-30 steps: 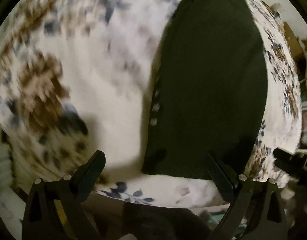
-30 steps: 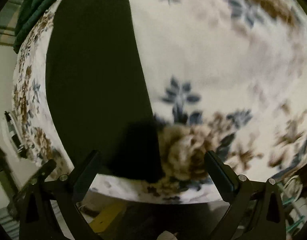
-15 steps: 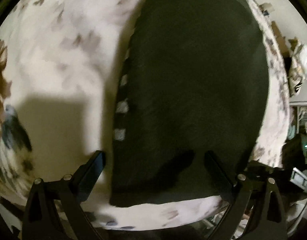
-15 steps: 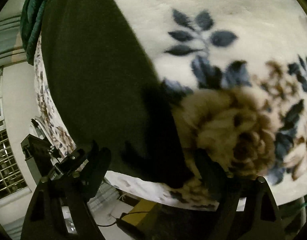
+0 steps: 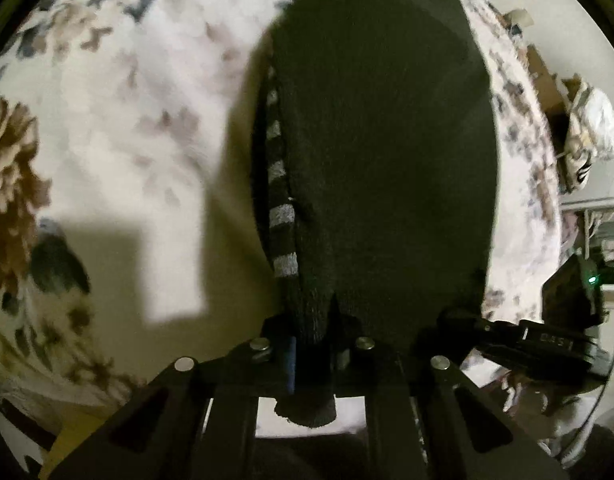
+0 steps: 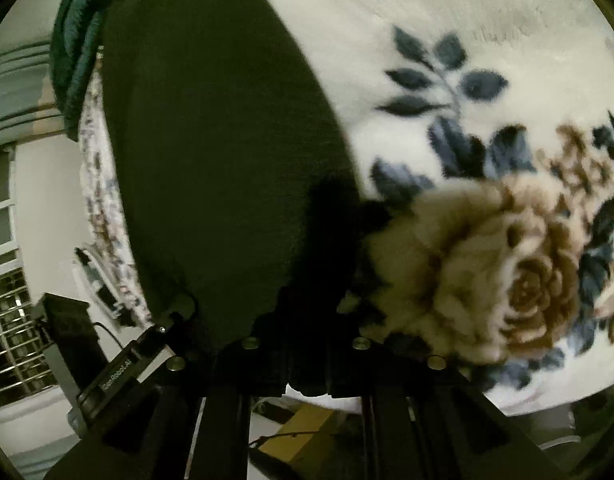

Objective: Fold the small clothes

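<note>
A dark knit garment with a grey-striped sleeve along its left edge lies flat on a floral blanket. My left gripper is shut on the garment's near left corner, and cloth pokes out behind the jaws. In the right wrist view the same garment stretches away to the upper left. My right gripper is shut on its near right corner at the blanket's front edge.
The blanket shows a large brown rose and blue leaves. A green folded cloth lies at the far end. The right gripper's body shows beside the left one. A barred window and room clutter lie beyond the bed edge.
Both grippers moved forward onto the garment's near edge and closed from wide open onto its two near corners.
</note>
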`<control>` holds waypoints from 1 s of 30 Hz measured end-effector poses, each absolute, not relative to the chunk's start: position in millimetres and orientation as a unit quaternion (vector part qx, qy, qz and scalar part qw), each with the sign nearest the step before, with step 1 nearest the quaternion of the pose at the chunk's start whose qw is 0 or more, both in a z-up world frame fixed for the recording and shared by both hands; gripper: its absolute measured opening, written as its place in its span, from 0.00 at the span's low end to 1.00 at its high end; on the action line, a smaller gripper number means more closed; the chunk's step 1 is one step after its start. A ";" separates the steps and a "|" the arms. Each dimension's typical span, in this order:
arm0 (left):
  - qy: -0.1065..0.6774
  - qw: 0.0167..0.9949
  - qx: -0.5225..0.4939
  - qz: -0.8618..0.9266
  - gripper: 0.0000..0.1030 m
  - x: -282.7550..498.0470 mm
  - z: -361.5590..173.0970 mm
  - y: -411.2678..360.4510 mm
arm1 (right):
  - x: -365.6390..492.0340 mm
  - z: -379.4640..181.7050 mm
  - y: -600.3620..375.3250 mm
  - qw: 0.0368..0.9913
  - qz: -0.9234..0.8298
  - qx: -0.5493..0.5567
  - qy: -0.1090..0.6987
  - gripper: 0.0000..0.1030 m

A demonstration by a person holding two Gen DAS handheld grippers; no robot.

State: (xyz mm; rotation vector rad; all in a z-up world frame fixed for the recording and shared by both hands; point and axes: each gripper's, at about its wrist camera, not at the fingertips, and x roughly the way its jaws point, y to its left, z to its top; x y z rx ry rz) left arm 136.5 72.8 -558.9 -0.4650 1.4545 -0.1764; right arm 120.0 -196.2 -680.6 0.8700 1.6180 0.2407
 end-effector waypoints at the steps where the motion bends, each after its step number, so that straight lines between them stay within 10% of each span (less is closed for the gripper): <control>1: 0.655 0.719 -0.218 -0.081 0.08 133.5 -555.0 74.7 | 120.3 -674.1 -197.0 0.601 0.109 0.380 0.695 0.12; 15: 0.561 0.750 -0.333 -0.109 0.08 200.1 -462.3 97.7 | 186.9 -565.0 -231.4 0.627 0.158 0.452 0.614 0.12; 30: 0.496 0.783 -0.355 -0.119 0.09 435.8 -438.9 96.1 | 450.6 -525.4 -246.1 0.699 0.130 0.452 0.538 0.12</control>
